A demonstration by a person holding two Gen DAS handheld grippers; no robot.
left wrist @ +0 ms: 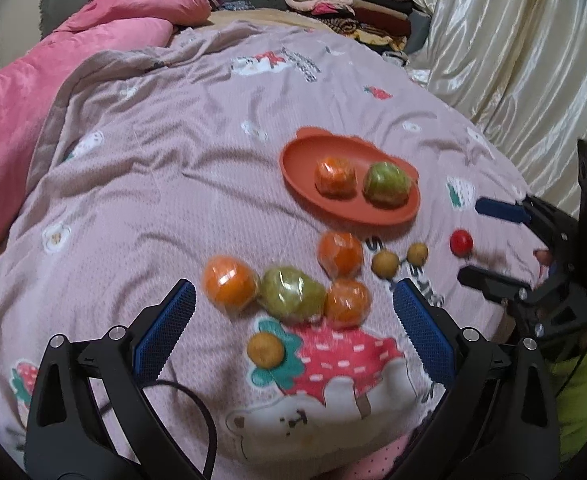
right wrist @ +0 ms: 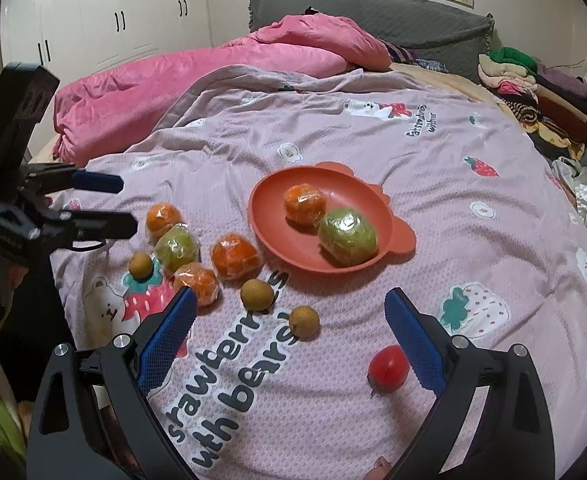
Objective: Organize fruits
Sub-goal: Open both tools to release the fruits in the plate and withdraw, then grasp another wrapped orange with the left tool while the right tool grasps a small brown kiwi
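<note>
An orange bear-eared plate [left wrist: 301,160] [right wrist: 269,216] on the bed holds a wrapped orange [left wrist: 334,176] [right wrist: 305,205] and a wrapped green fruit [left wrist: 386,183] [right wrist: 347,236]. Loose on the quilt lie three wrapped oranges [left wrist: 229,283] [left wrist: 340,254] [left wrist: 347,302], a wrapped green fruit [left wrist: 291,294] [right wrist: 176,249], three small brown longans [left wrist: 265,349] [left wrist: 384,264] [left wrist: 417,253] and a red cherry tomato [left wrist: 461,242] [right wrist: 388,368]. My left gripper [left wrist: 293,304] [right wrist: 127,206] is open above the loose pile. My right gripper [right wrist: 289,312] [left wrist: 469,240] is open, with the tomato beside its right finger.
A pink duvet [right wrist: 197,80] lies bunched at the far left. Folded clothes [right wrist: 533,84] are stacked at the far right by a cream curtain [left wrist: 513,40]. A grey headboard [right wrist: 373,12] and white wardrobes [right wrist: 93,12] stand behind the bed.
</note>
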